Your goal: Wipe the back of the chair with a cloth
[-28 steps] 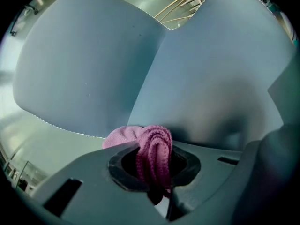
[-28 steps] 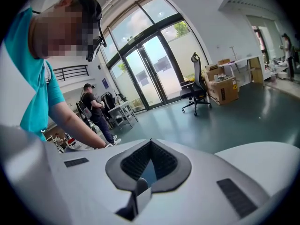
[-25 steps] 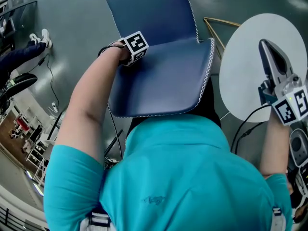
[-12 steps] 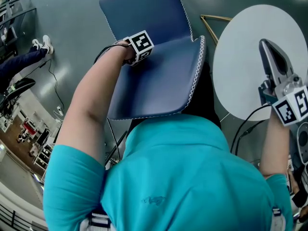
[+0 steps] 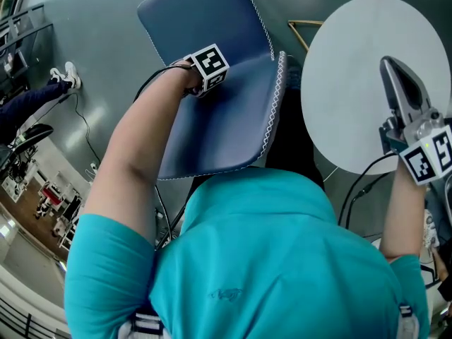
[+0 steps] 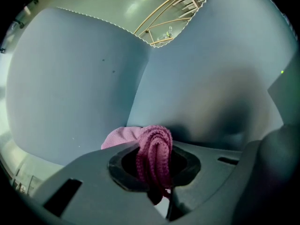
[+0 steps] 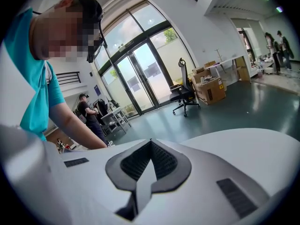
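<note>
Grey floor (image 5: 106, 20), round white table (image 5: 353, 83)

**Chair** (image 5: 212, 111): blue upholstered shell, smooth and matt, with white scalloped stitching along the edges. Back panel and seat panel meet at a curved crease, with a notch in the outline at each side where they join. In the head view it stands on the floor, turned at an angle, with the seat toward the viewer and the back beyond it.

**Cloth** (image 6: 153, 149): pink, ribbed knit with a finer-textured fold behind. It is bunched into a wad and clamped between the jaws of the left gripper (image 6: 155, 165). Its free end protrudes forward, close against the blue upholstery near the crease between the panels.
</note>
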A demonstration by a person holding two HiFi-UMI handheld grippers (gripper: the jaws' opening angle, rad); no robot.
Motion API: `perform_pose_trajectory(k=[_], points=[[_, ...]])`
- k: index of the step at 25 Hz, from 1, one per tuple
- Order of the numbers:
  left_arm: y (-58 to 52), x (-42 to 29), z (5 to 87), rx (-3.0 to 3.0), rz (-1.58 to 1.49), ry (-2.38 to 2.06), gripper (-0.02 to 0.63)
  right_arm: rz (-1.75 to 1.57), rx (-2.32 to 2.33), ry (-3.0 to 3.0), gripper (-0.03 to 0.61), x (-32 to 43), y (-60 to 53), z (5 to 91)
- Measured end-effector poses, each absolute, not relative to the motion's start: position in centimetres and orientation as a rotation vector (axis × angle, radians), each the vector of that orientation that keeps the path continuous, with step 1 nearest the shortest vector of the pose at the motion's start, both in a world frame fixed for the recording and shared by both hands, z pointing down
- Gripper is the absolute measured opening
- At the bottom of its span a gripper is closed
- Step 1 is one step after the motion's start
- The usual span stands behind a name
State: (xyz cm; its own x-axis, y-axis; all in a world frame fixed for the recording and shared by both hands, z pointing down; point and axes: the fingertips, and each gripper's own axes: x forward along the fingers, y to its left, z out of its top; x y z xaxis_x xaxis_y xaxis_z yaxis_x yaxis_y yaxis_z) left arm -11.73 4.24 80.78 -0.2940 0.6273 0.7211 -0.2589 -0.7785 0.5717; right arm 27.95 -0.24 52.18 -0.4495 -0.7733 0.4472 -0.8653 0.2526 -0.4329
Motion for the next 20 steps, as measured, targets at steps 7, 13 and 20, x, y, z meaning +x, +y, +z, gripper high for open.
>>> perform_pose_trajectory(k=[7,13,20], points=[[3.4,-6.7,80.8,1.455,2.036,0.495,0.058,0.974,1.591,-2.36,-0.009,29.1,-0.6,52.3],[3.2,-4.2,80.3,1.479,2.03,0.512,0.058,0.966,1.605,-2.365,-0.009,30.1,-0.9,51.3],[3.6,-1.0,79.9,1.513,1.963,0.532,0.058,0.99,1.648,-2.324,-0.009,30.7,0.6,51.0]])
